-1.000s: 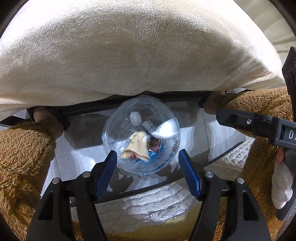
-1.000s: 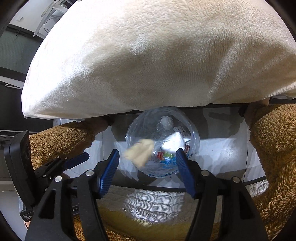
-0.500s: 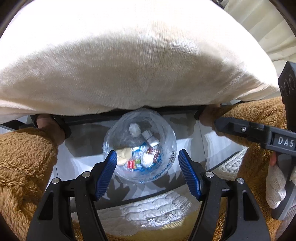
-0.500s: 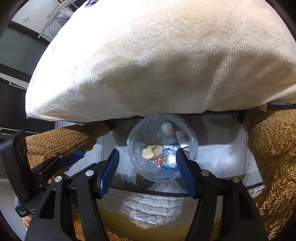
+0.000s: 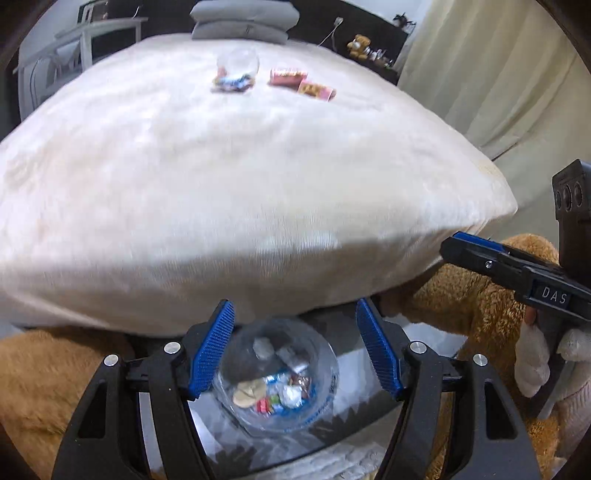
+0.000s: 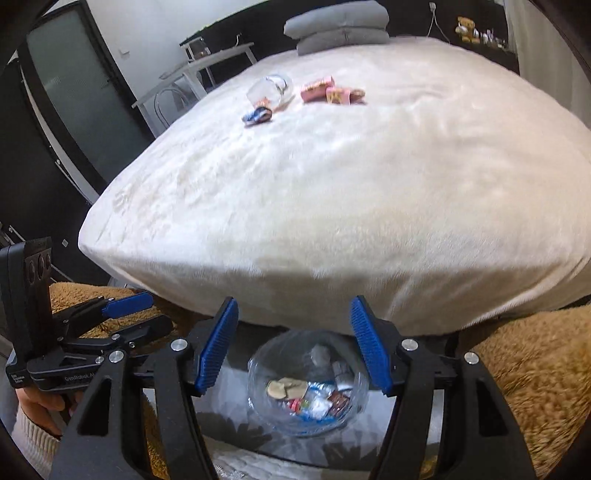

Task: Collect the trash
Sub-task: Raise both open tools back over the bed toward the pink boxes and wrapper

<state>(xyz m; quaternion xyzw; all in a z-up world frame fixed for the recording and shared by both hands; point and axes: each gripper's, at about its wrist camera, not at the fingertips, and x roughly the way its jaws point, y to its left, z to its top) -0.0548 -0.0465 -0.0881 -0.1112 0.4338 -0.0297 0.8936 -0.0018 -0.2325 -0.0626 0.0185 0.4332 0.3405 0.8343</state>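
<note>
A clear plastic trash bag (image 5: pixel 277 380) (image 6: pixel 306 384) with wrappers and scraps inside sits on the floor below the bed's edge. On the cream bed cover (image 5: pixel 240 184) (image 6: pixel 351 184) far off lie a clear plastic bottle (image 5: pixel 237 63) (image 6: pixel 269 88), a blue wrapper (image 5: pixel 232 84) (image 6: pixel 257 115) and two pink-red packets (image 5: pixel 301 83) (image 6: pixel 332 91). My left gripper (image 5: pixel 295 350) is open and empty above the bag. My right gripper (image 6: pixel 293 347) is open and empty above the bag; it also shows in the left wrist view (image 5: pixel 491 258).
Grey pillows (image 6: pixel 338 24) are stacked at the bed's head. Brown fleece-clad legs (image 5: pixel 472 306) (image 6: pixel 535 369) flank the bag. A white table and chair (image 6: pixel 192 74) stand left of the bed. Cream curtains (image 5: pixel 498 74) hang at right.
Both grippers have tilted up: the bed top and its trash have come into view and the bag has dropped low in frame. A tan scrap that was falling now lies in the bag.
</note>
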